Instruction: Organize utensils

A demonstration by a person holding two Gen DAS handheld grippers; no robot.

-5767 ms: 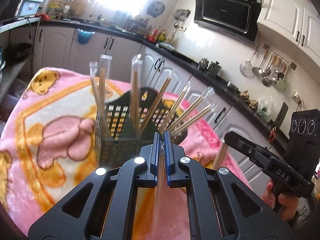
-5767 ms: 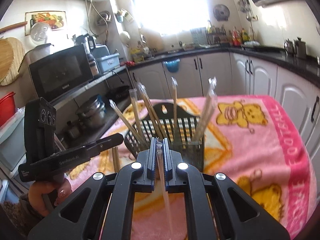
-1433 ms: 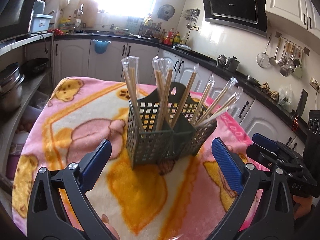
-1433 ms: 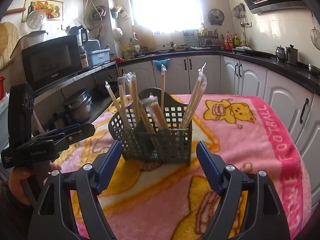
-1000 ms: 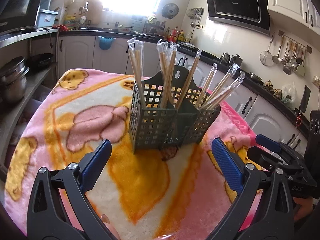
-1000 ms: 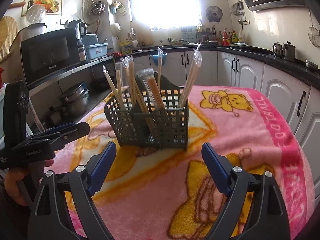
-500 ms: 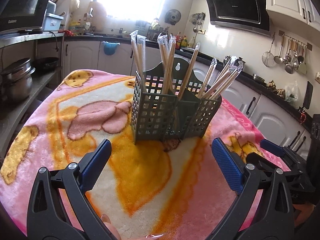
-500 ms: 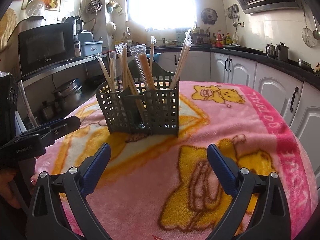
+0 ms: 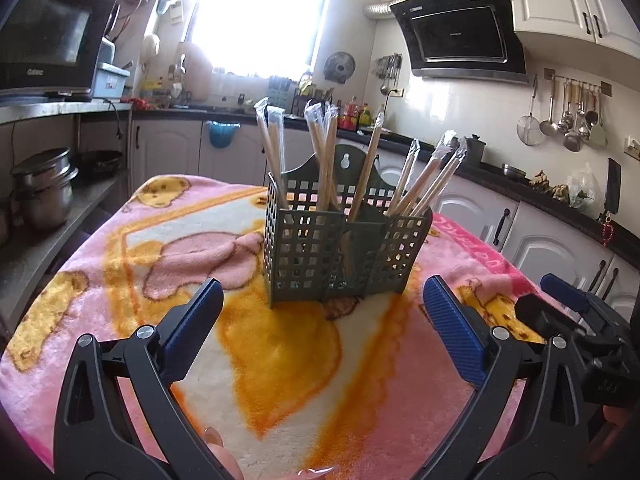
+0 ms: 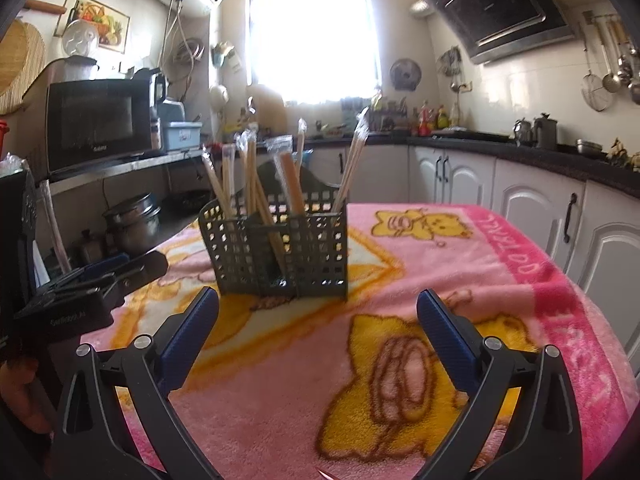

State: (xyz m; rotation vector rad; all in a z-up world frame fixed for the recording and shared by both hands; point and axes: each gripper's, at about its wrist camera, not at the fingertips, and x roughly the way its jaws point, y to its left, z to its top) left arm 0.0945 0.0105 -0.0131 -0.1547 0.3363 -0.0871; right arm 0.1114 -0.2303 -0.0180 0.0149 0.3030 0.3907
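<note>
A dark green slotted utensil holder (image 9: 344,252) stands upright on the pink and orange blanket (image 9: 280,360); it also shows in the right wrist view (image 10: 276,256). Several plastic-wrapped wooden chopsticks (image 9: 324,160) stand in its compartments, also seen from the right (image 10: 250,180). My left gripper (image 9: 320,320) is open and empty, low over the blanket in front of the holder. My right gripper (image 10: 318,320) is open and empty, also short of the holder. The right gripper shows at the left view's right edge (image 9: 572,320).
The blanket (image 10: 440,300) covers a table whose edges drop off left and right. Kitchen cabinets (image 10: 520,208) and a dark counter run behind. Steel pots (image 9: 44,188) sit on a shelf at left, and a microwave (image 10: 96,120) stands above them.
Both grippers held wrapped chopsticks above the holder earlier and have since let go and opened. Since then they have dropped lower toward the blanket, so the holder sits higher in both views.
</note>
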